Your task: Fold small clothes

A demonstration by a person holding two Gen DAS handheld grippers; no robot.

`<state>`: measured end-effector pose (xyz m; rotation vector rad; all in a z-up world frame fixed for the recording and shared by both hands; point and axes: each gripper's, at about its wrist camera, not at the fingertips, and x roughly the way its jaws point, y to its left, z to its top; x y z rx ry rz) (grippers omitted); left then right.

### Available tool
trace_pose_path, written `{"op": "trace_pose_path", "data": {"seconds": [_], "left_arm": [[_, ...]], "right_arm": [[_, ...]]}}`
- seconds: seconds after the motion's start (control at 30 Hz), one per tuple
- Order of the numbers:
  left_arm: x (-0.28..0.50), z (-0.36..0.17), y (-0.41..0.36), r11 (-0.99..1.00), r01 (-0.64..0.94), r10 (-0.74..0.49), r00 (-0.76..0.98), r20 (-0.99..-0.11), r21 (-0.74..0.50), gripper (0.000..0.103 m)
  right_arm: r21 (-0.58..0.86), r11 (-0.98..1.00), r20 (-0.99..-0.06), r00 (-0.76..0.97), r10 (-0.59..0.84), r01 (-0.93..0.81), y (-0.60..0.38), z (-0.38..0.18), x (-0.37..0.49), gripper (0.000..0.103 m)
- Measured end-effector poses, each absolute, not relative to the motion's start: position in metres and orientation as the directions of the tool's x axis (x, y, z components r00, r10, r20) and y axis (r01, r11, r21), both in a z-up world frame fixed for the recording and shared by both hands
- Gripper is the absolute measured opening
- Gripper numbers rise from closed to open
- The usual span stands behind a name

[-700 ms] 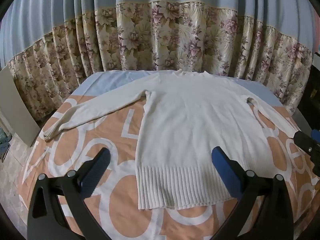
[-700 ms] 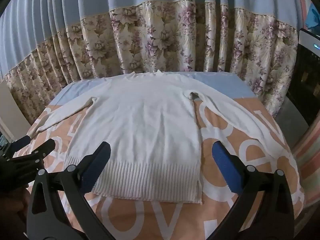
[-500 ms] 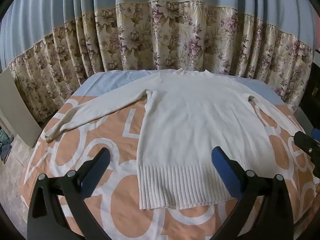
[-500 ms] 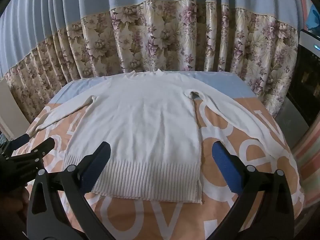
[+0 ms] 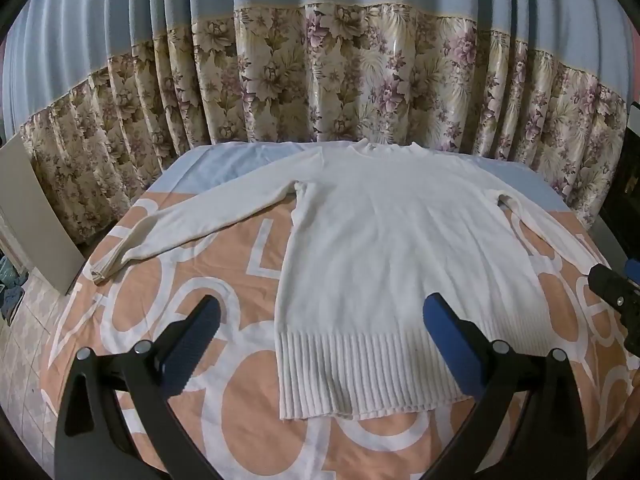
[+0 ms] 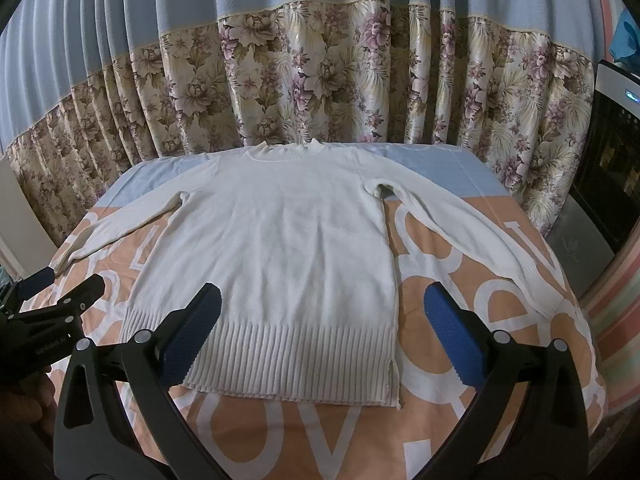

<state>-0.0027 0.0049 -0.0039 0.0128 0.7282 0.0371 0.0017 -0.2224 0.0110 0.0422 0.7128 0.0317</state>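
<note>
Sweater (image 5: 384, 264), white knit, lies flat and face up on the bed (image 5: 224, 400), collar toward the floral curtain (image 5: 320, 80), ribbed hem nearest both tools, sleeves angled out to either side. No fold looks made yet, so this seems the very start. The left gripper (image 5: 320, 340) hovers over the hem's left part, the right gripper (image 6: 320, 336) over its right part; both have their jaws spread wide and hold nothing. I'd guess each must next reach out to a sleeve or side edge, pinch the knit, and carry it inward across the body.
</note>
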Motion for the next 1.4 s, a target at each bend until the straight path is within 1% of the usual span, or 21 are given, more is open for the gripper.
{"op": "trace_pose_path", "data": {"seconds": [1.4], "left_arm": [[-0.0016, 0.0040, -0.0009, 0.999, -0.030, 0.039, 0.752, -0.658, 0.025, 0.101]], "right_arm": [[0.045, 0.999, -0.654, 0.755, 0.042, -0.017, -0.2214, 0.0124, 0.0022, 0.100]]}}
